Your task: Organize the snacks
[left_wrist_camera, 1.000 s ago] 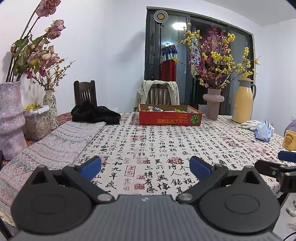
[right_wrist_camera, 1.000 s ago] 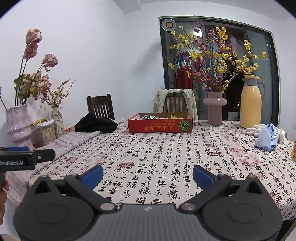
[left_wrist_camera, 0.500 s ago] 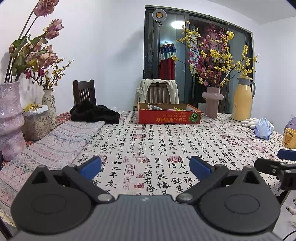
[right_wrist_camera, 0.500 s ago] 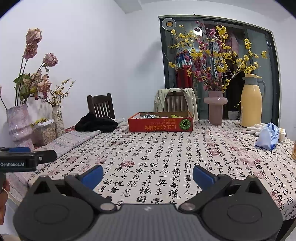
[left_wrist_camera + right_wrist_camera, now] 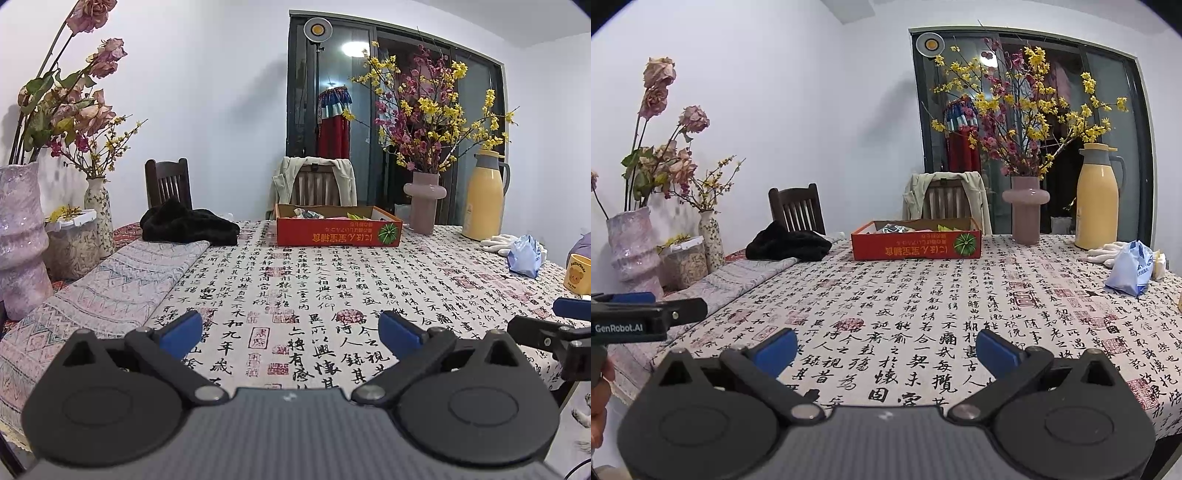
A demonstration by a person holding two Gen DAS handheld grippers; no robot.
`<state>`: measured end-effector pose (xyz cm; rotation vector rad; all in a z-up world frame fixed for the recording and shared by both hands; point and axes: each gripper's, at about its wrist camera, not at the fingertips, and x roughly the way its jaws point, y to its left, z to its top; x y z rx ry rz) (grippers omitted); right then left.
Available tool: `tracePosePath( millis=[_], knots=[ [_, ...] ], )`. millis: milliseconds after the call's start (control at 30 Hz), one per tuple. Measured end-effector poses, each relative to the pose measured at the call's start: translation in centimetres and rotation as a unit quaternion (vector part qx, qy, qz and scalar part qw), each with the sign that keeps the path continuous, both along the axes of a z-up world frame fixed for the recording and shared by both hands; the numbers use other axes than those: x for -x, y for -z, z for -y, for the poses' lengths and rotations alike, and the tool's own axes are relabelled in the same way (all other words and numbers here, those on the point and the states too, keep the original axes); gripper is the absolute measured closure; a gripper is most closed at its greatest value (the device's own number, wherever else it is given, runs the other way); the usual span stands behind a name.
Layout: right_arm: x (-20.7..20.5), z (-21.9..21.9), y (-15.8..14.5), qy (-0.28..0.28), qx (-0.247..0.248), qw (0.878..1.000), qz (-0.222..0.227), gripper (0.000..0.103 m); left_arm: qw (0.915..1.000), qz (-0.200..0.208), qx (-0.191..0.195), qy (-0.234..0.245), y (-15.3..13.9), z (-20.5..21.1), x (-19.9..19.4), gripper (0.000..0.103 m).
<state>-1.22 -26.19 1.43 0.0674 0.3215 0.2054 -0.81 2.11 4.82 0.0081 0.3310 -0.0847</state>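
Snack packets (image 5: 325,215) piled in red cardboard box (image 5: 338,233) at table's far edge; blue bag (image 5: 1131,268) loose near right edge; left gripper (image 5: 290,332), right gripper (image 5: 886,349) both spread, empty, over near edge; fits sorting finished or pending.

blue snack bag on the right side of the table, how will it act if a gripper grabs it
The blue snack bag looks crumpled and puffy, so it will probably crush and flex. It likely weighs little. Its glossy film may slip between the pads.
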Motion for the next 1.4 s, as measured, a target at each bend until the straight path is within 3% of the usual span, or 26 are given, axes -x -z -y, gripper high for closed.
tracePosePath(
  millis=[1400],
  knots=[
    [0.05, -0.47, -0.13, 0.001, 0.003, 1.000, -0.001, 0.000, 0.9999, 0.008, -0.009, 0.007, -0.04, 0.20, 0.18, 0.000]
  ],
)
